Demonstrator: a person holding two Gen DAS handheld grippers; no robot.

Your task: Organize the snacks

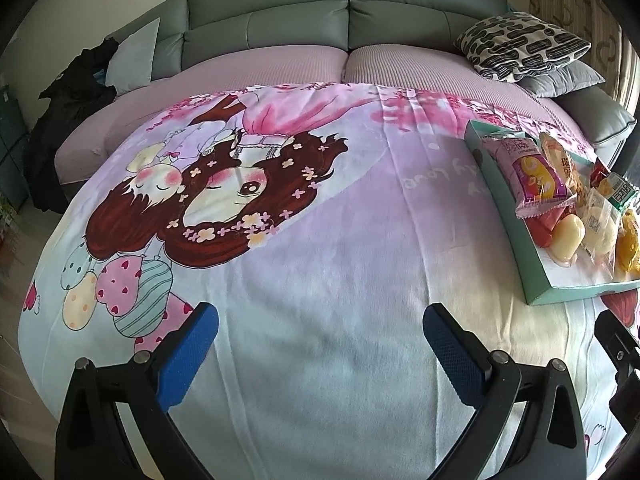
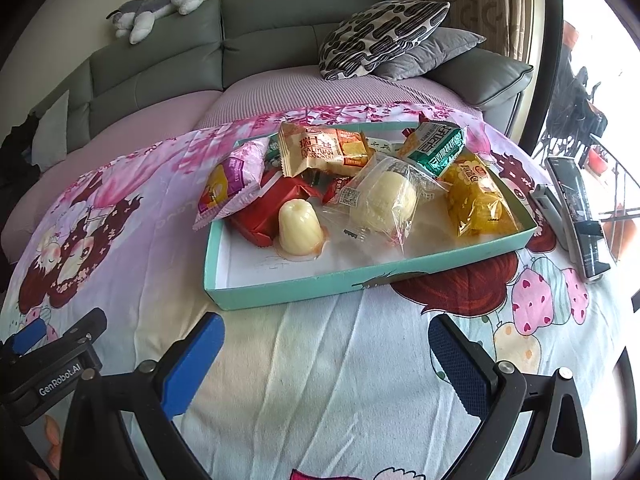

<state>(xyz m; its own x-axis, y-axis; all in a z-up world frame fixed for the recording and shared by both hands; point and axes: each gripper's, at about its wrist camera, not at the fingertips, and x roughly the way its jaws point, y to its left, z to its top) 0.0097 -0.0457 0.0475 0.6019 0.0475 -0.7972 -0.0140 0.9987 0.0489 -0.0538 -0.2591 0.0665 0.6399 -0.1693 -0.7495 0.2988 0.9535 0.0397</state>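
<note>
Snacks fill the teal tray [image 2: 320,286], which sits on the cartoon-print blanket [image 2: 304,380] ahead of my right gripper [image 2: 326,346], at about twelve o'clock in its view. My right gripper's blue-padded fingers [image 2: 192,364] are spread wide and hold nothing, poised over bare blanket just short of the tray's near wall. My left gripper [image 1: 320,330] is equally wide and empty, over the open middle of the blanket, with the tray off at its two o'clock.

Inside the tray, the pink-and-purple packet [image 2: 230,182] leans over the left wall at ten o'clock. The red packet [image 2: 272,210] lies beside it, partly under the pale jelly cup [image 2: 299,227], which stands upside down near the middle. The clear-wrapped bun [image 2: 386,198] rests just right of the cup, touching it or nearly so (I cannot tell which). The yellow packet [image 2: 476,202] lies against the right wall at two o'clock. The orange-and-cream roll packet [image 2: 324,150] and the green-and-white packet [image 2: 434,146] lie across the far end at twelve and one o'clock.

A phone on a stand [image 2: 576,208] sits on the blanket just beyond the tray's right wall. The grey sofa back [image 2: 280,36], a patterned cushion [image 2: 380,34] and a plush toy [image 2: 160,2] lie further off.
</note>
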